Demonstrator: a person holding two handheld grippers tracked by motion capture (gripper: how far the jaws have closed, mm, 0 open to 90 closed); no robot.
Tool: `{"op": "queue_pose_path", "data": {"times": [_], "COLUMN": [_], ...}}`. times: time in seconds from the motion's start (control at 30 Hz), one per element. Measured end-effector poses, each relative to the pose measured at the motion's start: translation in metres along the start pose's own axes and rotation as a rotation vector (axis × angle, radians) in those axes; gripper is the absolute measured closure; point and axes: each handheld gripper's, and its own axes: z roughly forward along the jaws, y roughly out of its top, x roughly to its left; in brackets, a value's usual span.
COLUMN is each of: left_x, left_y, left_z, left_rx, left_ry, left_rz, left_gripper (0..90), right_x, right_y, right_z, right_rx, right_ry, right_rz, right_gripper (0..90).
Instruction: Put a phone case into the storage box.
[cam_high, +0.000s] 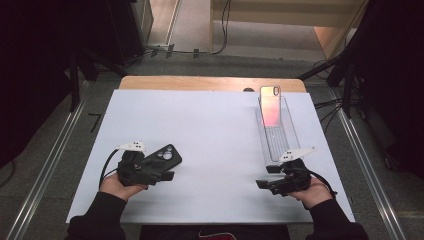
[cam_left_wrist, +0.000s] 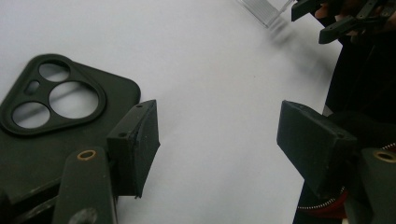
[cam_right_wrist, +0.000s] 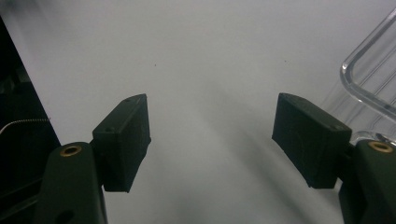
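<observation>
The left tool (cam_high: 162, 176) rests low on the white desk (cam_high: 210, 130) at its near left, held by the person's left hand (cam_high: 120, 187). In the left gripper view its jaws stand wide apart with bare desk surface between them; nothing is gripped. One jaw lies just beside the near edge of a dark phone case (cam_left_wrist: 51, 126), and whether it touches the case cannot be told.

The right tool (cam_high: 265, 184) sits at the near right, held by the right hand (cam_high: 312, 192). In the right gripper view (cam_right_wrist: 210, 135) its jaws are likewise spread wide and grip nothing, with only desk surface between them.

The dark phone case (cam_high: 162, 157) lies flat on the desk, outer face up, at the left tool's tip. Its long axis runs diagonally, and the camera-cutout end points away from the person and toward the right.

A clear tray (cam_high: 287, 137) lies on the right half of the desk, long axis running away from the person. Its near end is close to the right tool, and its rounded corner (cam_right_wrist: 369, 84) appears beside one jaw in the right gripper view. A phone (cam_high: 270, 105) stands in the far end of the tray, leaning, its glossy pink-orange face toward the person.
</observation>
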Motion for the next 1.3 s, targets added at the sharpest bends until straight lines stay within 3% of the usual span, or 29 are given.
{"op": "queue_pose_path", "data": {"times": [0.3, 0.43, 0.47, 0.53, 0.57, 0.6, 0.67, 0.83, 1.3], "left_x": [0.006, 0.015, 0.019, 0.025, 0.027, 0.029, 0.034, 0.041, 0.059], "left_y": [0.01, 0.015, 0.016, 0.017, 0.017, 0.018, 0.02, 0.02, 0.014], "left_z": [-0.004, -0.007, -0.007, -0.008, -0.008, -0.007, -0.007, -0.005, 0.007], "left_rx": [-0.028, 0.0, 0.001, -0.005, -0.009, -0.014, -0.01, 0.008, 0.076], "left_ry": [0.06, 0.107, 0.1, 0.098, 0.106, 0.118, 0.136, 0.113, 0.143], "left_rz": [0.072, 0.052, 0.05, 0.034, 0.045, 0.066, 0.068, 0.056, 0.08], "left_gripper": [25.8, 25.7, 24.6, 21.3, 19.7, 13.1, 0.0, 0.0, 0.7], "right_x": [0.0, 0.0, 0.0, -0.001, -0.001, -0.001, -0.001, -0.001, -0.001], "right_y": [0.0, 0.0, 0.0, -0.001, -0.001, -0.001, -0.001, -0.001, -0.001], "right_z": [0.0, 0.0, 0.0, 0.0, 0.0, 0.0, 0.0, 0.0, -0.001], "right_rx": [-0.001, 0.0, 0.0, -0.001, 0.0, 0.0, 0.0, -0.002, -0.002], "right_ry": [-0.001, 0.0, 0.0, 0.0, 0.0, 0.0, 0.001, -0.001, -0.002], "right_rz": [-0.001, 0.0, 0.0, -0.002, -0.003, -0.001, 0.001, -0.001, 0.002], "right_gripper": [25.7, 25.7, 25.7, 25.7, 25.7, 25.7, 25.7, 25.7, 25.7]}}
